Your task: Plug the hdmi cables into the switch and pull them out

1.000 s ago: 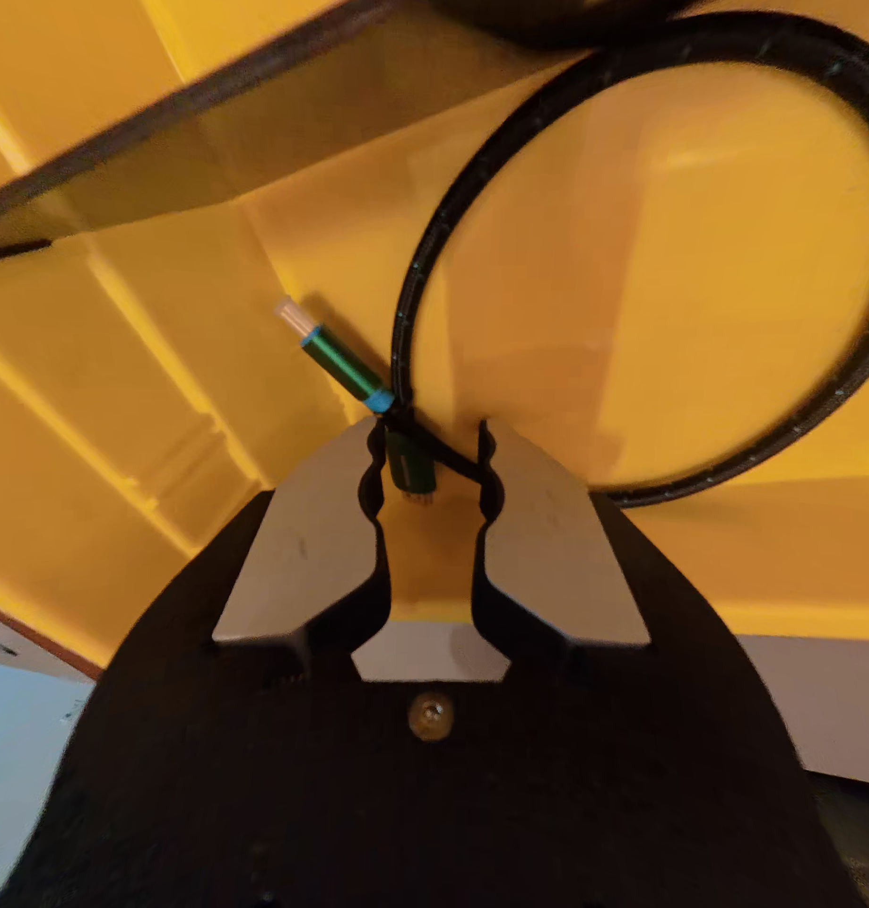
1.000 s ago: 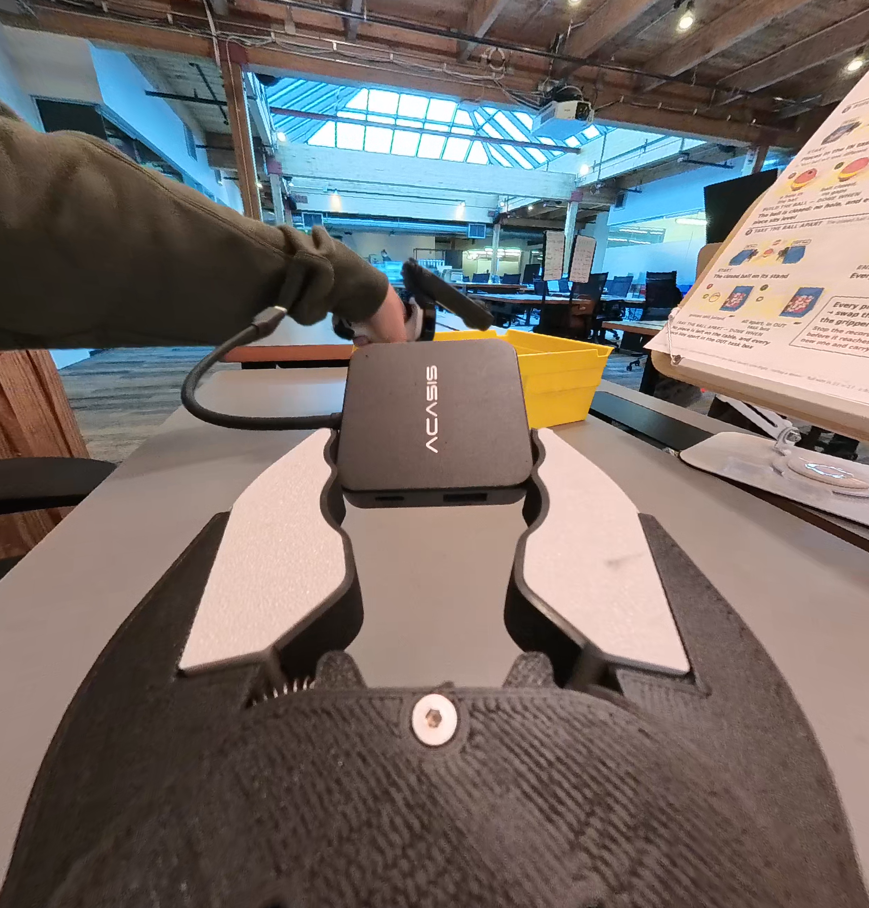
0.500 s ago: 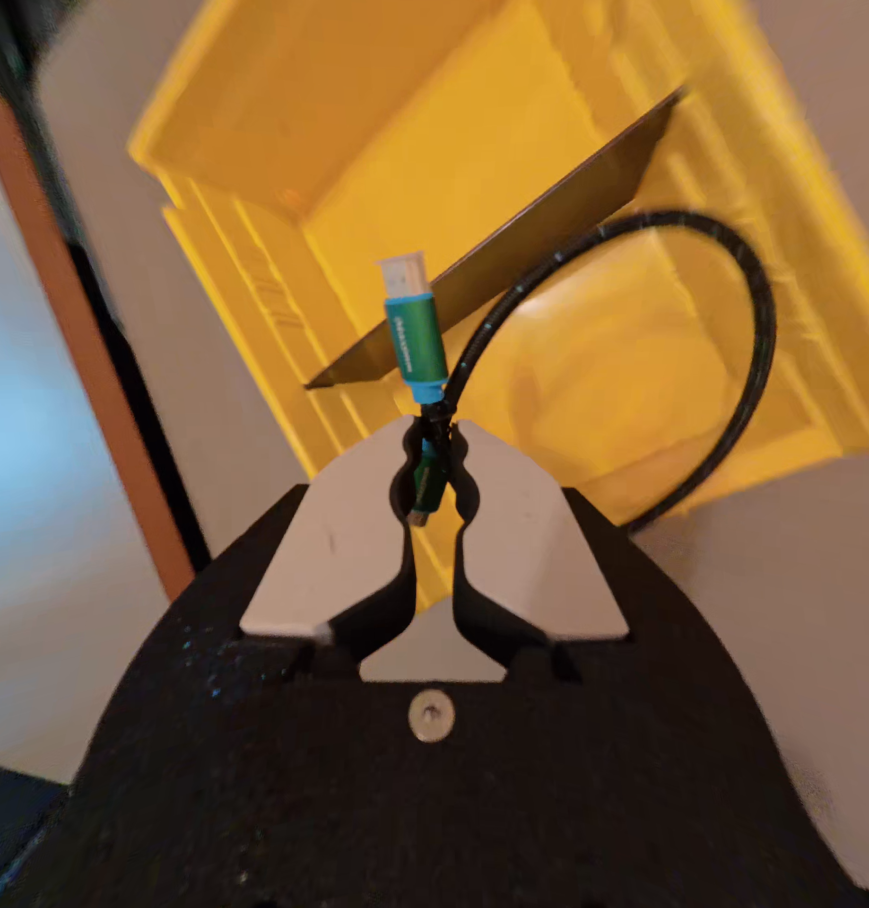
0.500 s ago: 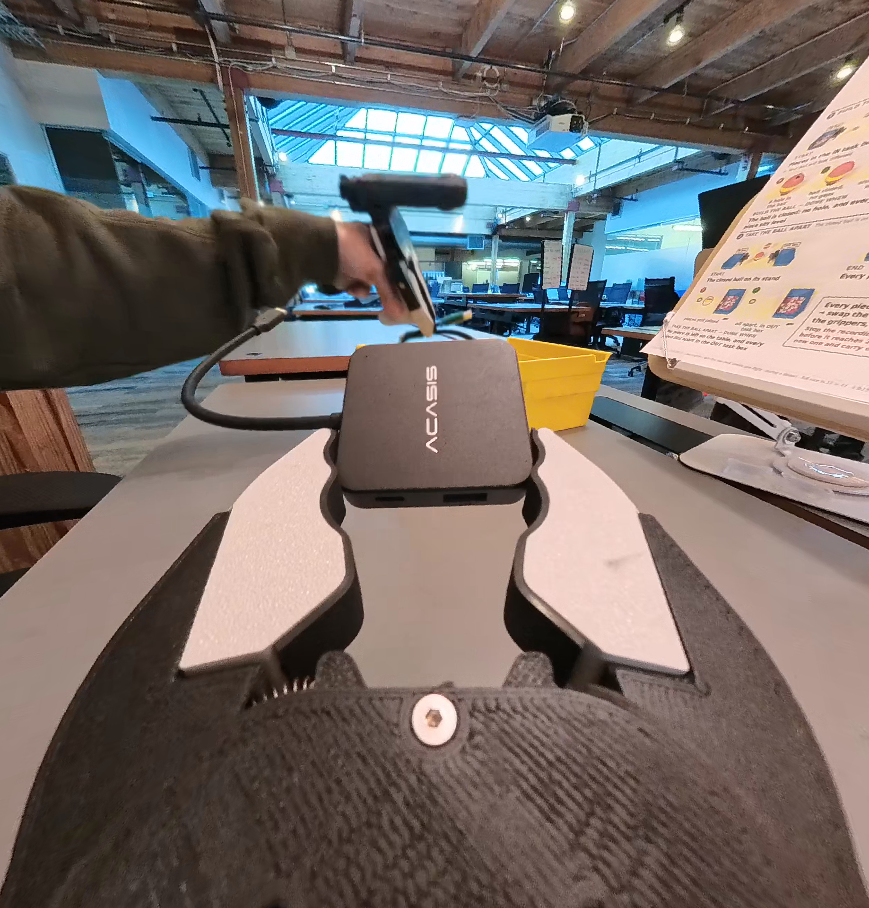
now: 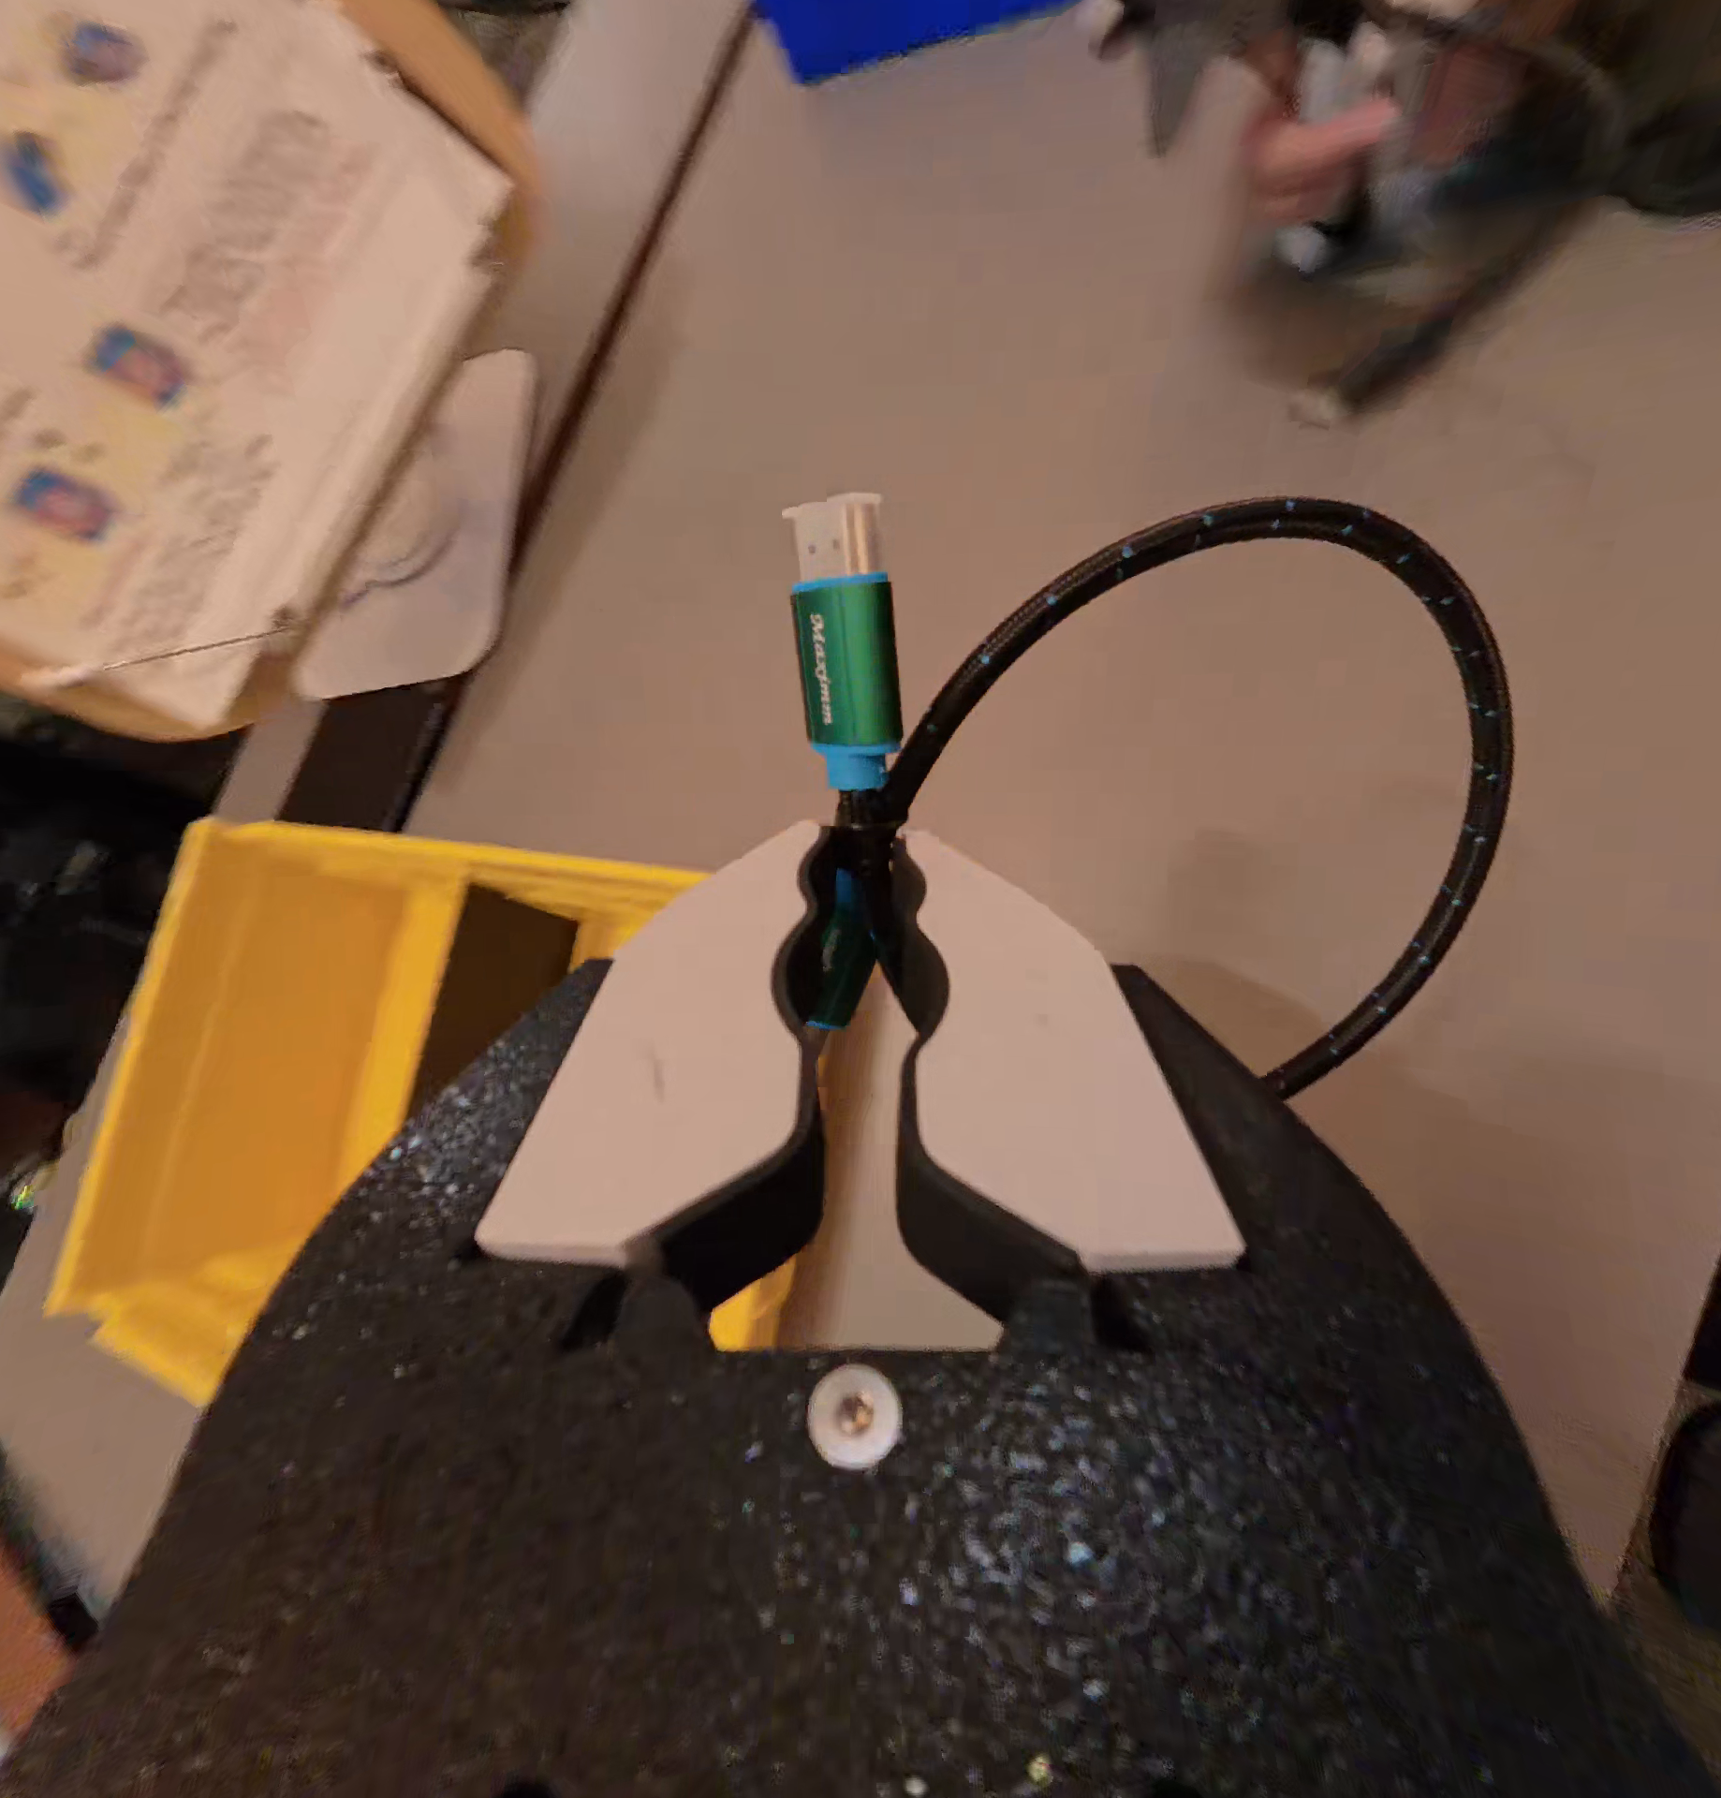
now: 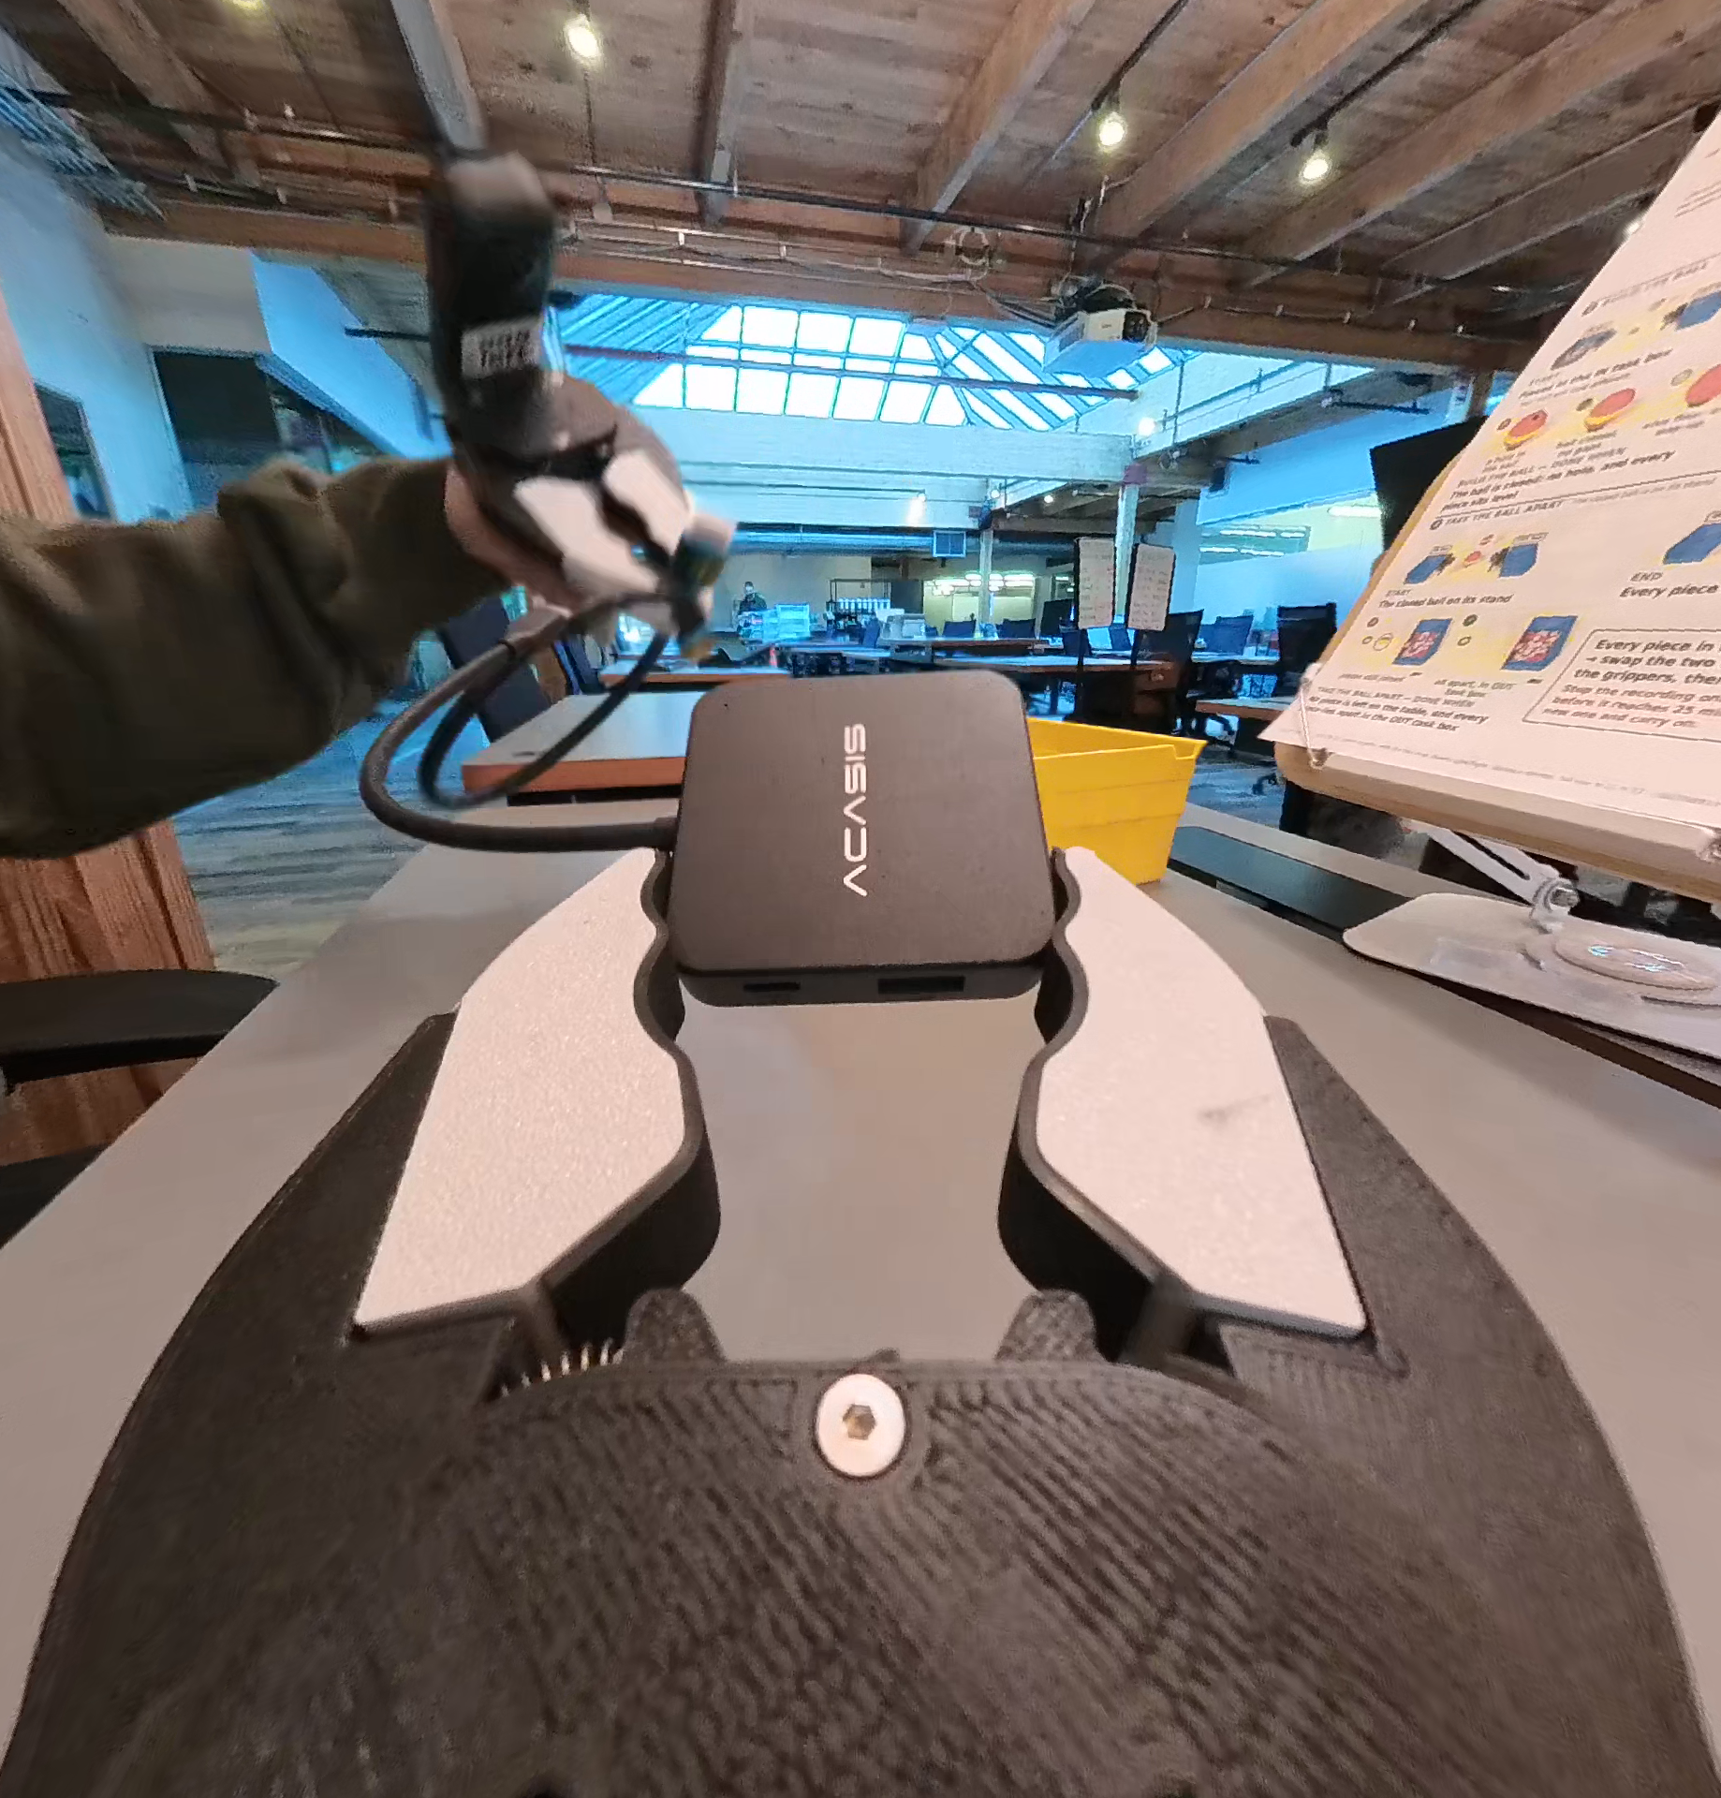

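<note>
My left gripper point(image 5: 859, 839) is shut on a short black braided HDMI cable point(image 5: 1401, 681). One green plug point(image 5: 845, 657) with a clear cap stands up past the fingertips; the other green plug point(image 5: 837, 973) sits between the jaws. The cable loops out to the right. My right gripper point(image 6: 859, 876) is shut on the black switch box point(image 6: 857, 827), which rests flat on the grey table point(image 6: 1421, 1119) with two ports facing me. In the right wrist view the left gripper point(image 6: 681, 555) is held in the air above and left of the switch, with the cable.
A yellow bin point(image 5: 283, 1051) lies below the left gripper and shows behind the switch point(image 6: 1110, 798). An instruction board on a stand point(image 6: 1567, 584) is at the right. The switch's own black cord point(image 6: 506, 827) curls left. A sleeved arm point(image 6: 156, 662) reaches in from the left.
My left gripper has lifted the HDMI cable out of the yellow bin, risen and swung over the table toward the switch. The right gripper and the switch have not moved.
</note>
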`<move>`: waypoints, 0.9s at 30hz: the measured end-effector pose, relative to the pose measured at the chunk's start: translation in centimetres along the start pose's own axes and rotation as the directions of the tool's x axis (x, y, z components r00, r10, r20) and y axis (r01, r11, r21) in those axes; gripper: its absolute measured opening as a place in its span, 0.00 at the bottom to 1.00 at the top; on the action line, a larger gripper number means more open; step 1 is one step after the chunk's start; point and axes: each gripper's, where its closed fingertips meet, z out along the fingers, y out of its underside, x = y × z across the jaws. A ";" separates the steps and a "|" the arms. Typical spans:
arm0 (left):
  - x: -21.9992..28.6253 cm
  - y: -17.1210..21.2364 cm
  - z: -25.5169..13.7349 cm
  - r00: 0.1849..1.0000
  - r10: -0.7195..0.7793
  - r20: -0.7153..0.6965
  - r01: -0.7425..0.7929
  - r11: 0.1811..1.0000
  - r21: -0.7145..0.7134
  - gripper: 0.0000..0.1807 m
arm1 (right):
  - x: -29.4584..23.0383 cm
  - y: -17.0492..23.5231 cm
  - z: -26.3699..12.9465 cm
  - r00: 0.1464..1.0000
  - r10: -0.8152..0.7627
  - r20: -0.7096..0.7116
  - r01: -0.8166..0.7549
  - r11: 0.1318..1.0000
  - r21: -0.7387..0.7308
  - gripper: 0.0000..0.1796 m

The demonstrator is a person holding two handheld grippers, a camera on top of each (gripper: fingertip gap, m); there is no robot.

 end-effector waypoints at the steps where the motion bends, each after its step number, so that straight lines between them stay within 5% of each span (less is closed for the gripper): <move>1: 1.7 0.6 1.1 0.998 0.055 -0.021 -0.056 0.998 -0.016 0.05 | 0.1 -0.1 -0.3 1.000 -0.002 -0.010 0.002 1.000 0.004 0.40; 6: 10.1 1.2 6.4 0.892 0.443 -0.096 -0.446 0.895 -0.022 0.05 | 1.6 -0.9 -1.6 0.995 0.046 -0.087 -0.041 0.997 0.064 0.40; 10: 13.7 0.8 8.9 0.857 0.491 -0.156 -0.496 0.868 0.012 0.06 | 2.1 -1.1 -1.8 0.992 0.069 -0.107 -0.061 0.995 0.080 0.40; 14: 13.4 1.7 9.4 0.946 0.282 -0.162 -0.299 0.950 -0.087 0.16 | 1.9 -0.9 -1.6 0.993 0.056 -0.104 -0.050 0.996 0.067 0.40; 17: 12.2 2.1 8.4 0.997 -0.039 -0.066 0.028 0.987 -0.156 0.19 | 1.9 -0.9 -1.6 0.994 0.057 -0.098 -0.051 0.997 0.063 0.40; 21: 15.7 1.0 6.9 0.873 -0.484 -0.058 0.466 0.863 -0.193 0.19 | 1.8 -0.8 -1.5 0.995 0.055 -0.089 -0.050 0.997 0.054 0.40; 24: 20.9 -0.3 7.7 0.827 -0.549 -0.120 0.523 0.831 -0.192 0.20 | 1.8 -0.7 -1.4 0.995 0.052 -0.085 -0.048 0.998 0.052 0.40; 27: 22.7 1.0 9.4 0.854 -0.521 0.005 0.509 0.832 -0.223 0.22 | 1.4 -0.7 -1.3 0.997 0.040 -0.066 -0.036 0.998 0.049 0.40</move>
